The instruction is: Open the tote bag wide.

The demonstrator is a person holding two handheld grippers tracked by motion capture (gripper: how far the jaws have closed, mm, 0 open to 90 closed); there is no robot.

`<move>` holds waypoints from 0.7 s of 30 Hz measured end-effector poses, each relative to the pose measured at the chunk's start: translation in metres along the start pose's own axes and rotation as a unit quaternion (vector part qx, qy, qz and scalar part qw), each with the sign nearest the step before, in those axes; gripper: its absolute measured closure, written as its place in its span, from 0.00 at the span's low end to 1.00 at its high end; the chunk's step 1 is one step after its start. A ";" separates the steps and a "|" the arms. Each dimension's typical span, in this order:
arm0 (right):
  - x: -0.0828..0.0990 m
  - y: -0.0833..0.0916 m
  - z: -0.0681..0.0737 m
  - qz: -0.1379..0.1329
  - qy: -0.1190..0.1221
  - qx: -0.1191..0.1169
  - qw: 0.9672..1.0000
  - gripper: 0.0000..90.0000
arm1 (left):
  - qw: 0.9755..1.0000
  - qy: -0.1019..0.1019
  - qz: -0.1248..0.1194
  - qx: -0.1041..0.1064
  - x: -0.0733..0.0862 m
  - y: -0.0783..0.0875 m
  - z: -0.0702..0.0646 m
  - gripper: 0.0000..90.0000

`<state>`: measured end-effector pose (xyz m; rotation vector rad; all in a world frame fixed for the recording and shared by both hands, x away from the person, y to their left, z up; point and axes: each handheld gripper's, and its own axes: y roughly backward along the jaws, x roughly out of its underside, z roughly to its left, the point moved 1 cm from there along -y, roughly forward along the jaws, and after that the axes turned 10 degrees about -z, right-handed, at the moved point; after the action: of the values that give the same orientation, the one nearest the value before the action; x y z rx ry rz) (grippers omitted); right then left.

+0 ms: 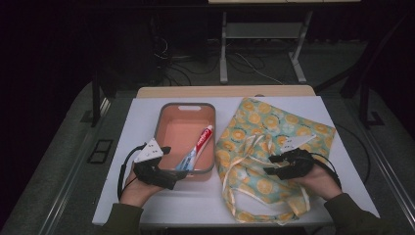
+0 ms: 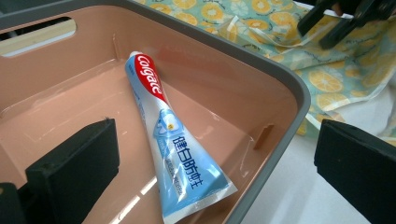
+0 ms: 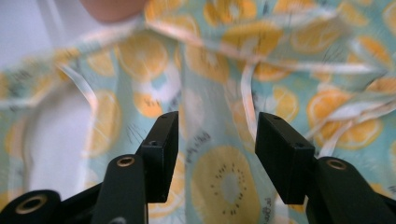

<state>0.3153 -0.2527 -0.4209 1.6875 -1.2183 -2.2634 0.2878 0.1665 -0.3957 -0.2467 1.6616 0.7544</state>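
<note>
A Colgate toothpaste tube (image 1: 198, 146) (image 2: 173, 140) lies slanted in a salmon-pink bin with a grey rim (image 1: 159, 125) (image 2: 280, 70). My left gripper (image 1: 169, 166) (image 2: 215, 158) stands open at the bin's near right corner, one jaw inside the bin and the other outside over the table. The tube's flat end lies between them, untouched. To the right lies a teal cloth bag printed with orange slices (image 1: 274, 122) (image 3: 224, 182), with cream ribbon handles (image 1: 244, 152). My right gripper (image 1: 269, 164) (image 3: 217, 144) hovers open over the bag's middle with nothing between its pads.
Bin and bag rest on a white mat (image 1: 147, 196) that covers the table, whose wooden far edge (image 1: 225, 91) shows behind. Beyond it on the dark floor are the legs of another desk (image 1: 223, 54) and loose cables. The right gripper (image 2: 341, 18) also appears in the left gripper view.
</note>
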 end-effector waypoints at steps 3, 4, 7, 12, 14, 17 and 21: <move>0.011 -0.009 -0.002 0.017 -0.001 -0.009 1.000 0.51 | 1.000 0.001 0.000 0.000 0.000 0.000 0.000 0.00; 0.014 -0.012 -0.002 0.021 -0.001 -0.012 1.000 0.49 | 1.000 0.001 0.000 0.000 0.000 0.000 0.000 0.00; 0.019 -0.018 -0.002 0.031 -0.002 -0.020 0.999 0.45 | 1.000 0.003 -0.001 0.000 0.000 0.000 0.000 0.00; 0.022 -0.021 -0.001 0.027 0.018 0.004 0.999 0.67 | 1.000 0.001 -0.001 0.000 0.000 0.000 0.000 0.00; 0.023 -0.020 -0.003 0.020 0.019 0.006 1.000 0.85 | 1.000 0.001 -0.001 0.001 0.000 0.000 0.000 0.00; 0.025 -0.019 -0.005 0.013 0.013 0.003 1.000 0.99 | 1.000 0.001 -0.001 0.000 0.000 0.000 0.000 0.00; 0.023 -0.015 -0.003 -0.007 -0.014 -0.020 1.000 1.00 | 1.000 0.001 -0.001 0.001 0.000 0.000 0.000 0.00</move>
<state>0.3146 -0.2548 -0.4481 1.6613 -1.1629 -2.3110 0.2880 0.1667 -0.3955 -0.2465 1.6644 0.7513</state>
